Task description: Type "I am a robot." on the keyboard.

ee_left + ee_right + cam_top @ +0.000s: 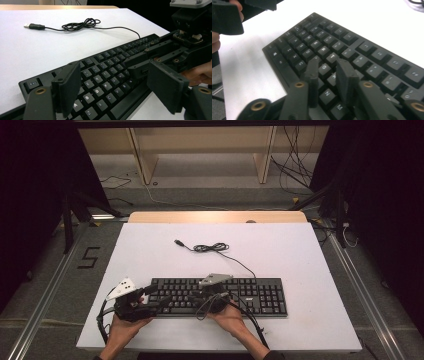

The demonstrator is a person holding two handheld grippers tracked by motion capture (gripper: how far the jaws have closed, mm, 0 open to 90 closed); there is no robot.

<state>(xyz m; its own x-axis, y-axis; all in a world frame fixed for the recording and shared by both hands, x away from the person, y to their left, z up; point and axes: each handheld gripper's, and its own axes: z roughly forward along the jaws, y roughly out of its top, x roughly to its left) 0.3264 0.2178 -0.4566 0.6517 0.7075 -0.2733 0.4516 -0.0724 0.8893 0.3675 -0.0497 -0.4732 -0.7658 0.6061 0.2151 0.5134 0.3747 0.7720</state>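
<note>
While the black keyboard (220, 296) lies flat near the front edge of the white table (150, 250), long side toward the person, both grippers hang over it as if to work the keys rather than lift anything. Its thin cable (216, 248) runs away from the back edge to a loose tangle, and the USB plug (178, 242) lies free on the table, so nothing is connected and the board can slide if pushed hard. The left gripper (112, 87) sits at the keyboard's left end with its jaws spread wide and nothing between them; held low over the letter rows, it seems placed to steady that end or simply wait. The right gripper (328, 80) tilts down over the middle of the board, jaws a little apart, their tips just above the keys around G and H, with no key pinched between them. That narrow gap probably suits pressing or picking at a single key. Whether the tips actually touch a keycap I cannot tell.
</note>
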